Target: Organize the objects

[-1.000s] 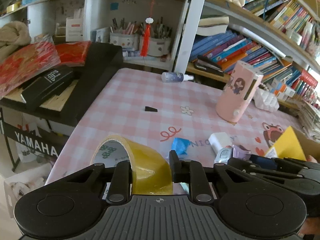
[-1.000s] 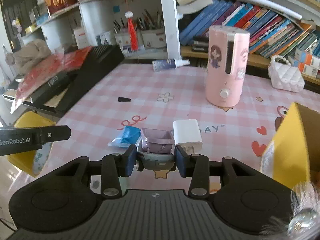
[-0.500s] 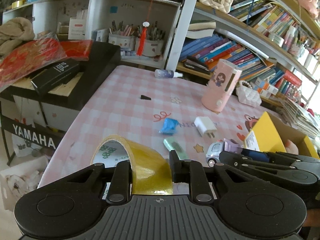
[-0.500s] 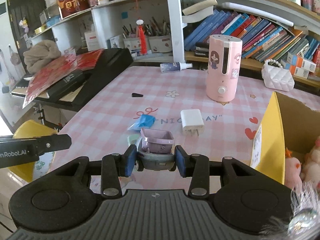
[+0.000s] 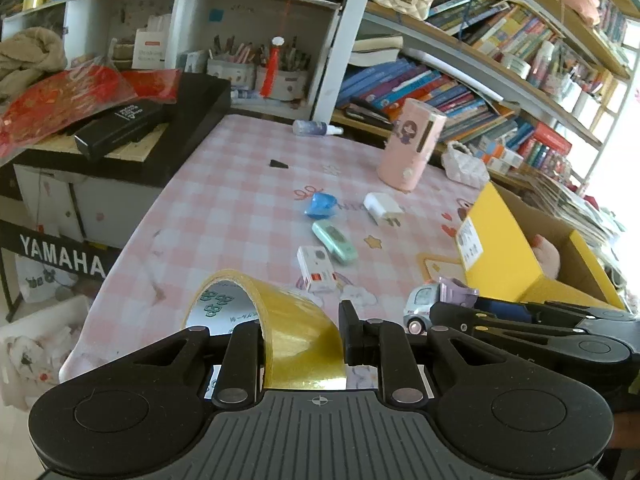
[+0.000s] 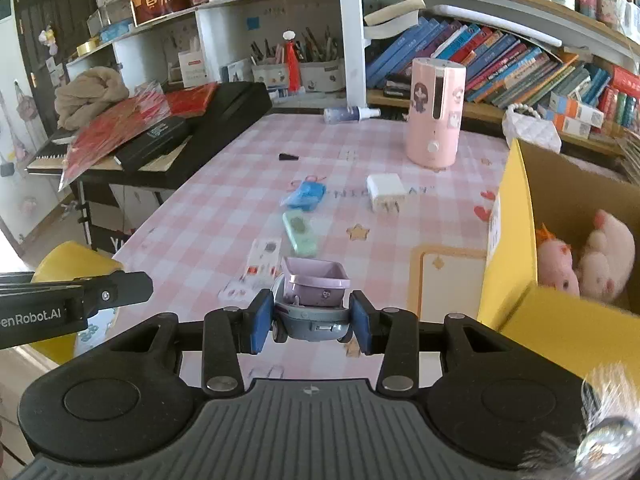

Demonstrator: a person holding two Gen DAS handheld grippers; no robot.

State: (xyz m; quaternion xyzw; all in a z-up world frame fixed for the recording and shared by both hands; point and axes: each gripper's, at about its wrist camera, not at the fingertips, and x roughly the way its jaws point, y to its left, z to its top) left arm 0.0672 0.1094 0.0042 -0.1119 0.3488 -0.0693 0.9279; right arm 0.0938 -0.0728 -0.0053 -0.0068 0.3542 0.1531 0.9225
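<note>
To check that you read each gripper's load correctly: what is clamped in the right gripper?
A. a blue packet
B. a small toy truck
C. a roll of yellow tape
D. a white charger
B: in the right wrist view the right gripper has its blue pads pressed on both sides of the toy truck, while the tape sits in the left gripper.

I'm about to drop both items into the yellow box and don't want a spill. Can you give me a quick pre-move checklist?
1. Toy truck clamped in right gripper: ok.
2. Yellow tape roll gripped by left gripper: ok.
3. Yellow box open on top: ok.
4. Room beside the plush toys: ok.
5. Grippers over the box: not ok.
6. Space deeper in the box: cannot tell.
</note>
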